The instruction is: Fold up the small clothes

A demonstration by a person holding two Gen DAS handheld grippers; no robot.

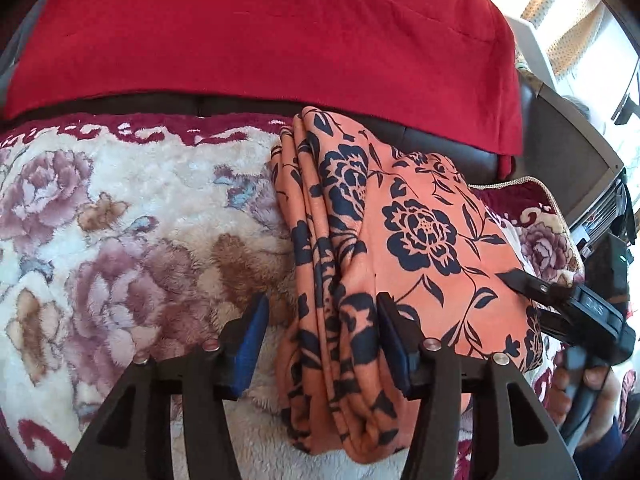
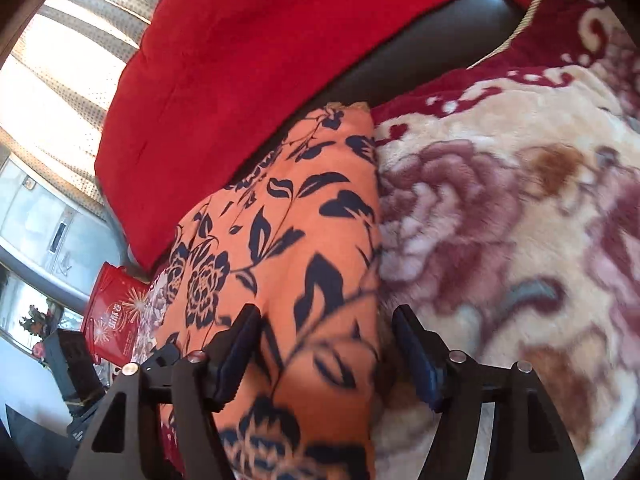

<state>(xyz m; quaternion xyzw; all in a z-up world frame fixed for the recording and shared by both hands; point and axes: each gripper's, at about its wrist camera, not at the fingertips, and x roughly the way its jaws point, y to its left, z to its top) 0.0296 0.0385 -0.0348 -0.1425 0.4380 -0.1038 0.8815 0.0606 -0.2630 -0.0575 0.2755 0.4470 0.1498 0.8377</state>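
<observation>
An orange garment with a dark blue flower print [image 1: 404, 240] lies folded in layers on a plush flowered blanket [image 1: 120, 240]. My left gripper [image 1: 322, 340] is open and straddles the garment's near left folds. Its left pad stands clear over the blanket and its right pad rests against the cloth. In the right wrist view the same garment [image 2: 288, 232] runs between the fingers of my right gripper [image 2: 328, 356], which is open. Its left finger sits over the cloth and its right finger over the blanket [image 2: 500, 240]. One right fingertip [image 1: 520, 282] shows on the garment's right side, with a hand [image 1: 580, 384] behind it.
A red cushion cover [image 1: 260, 32] drapes the dark sofa back [image 1: 452, 140] behind the garment. A red bag [image 2: 112, 320] and dark equipment stand off the sofa's end. A curtained window [image 2: 68, 60] is beyond.
</observation>
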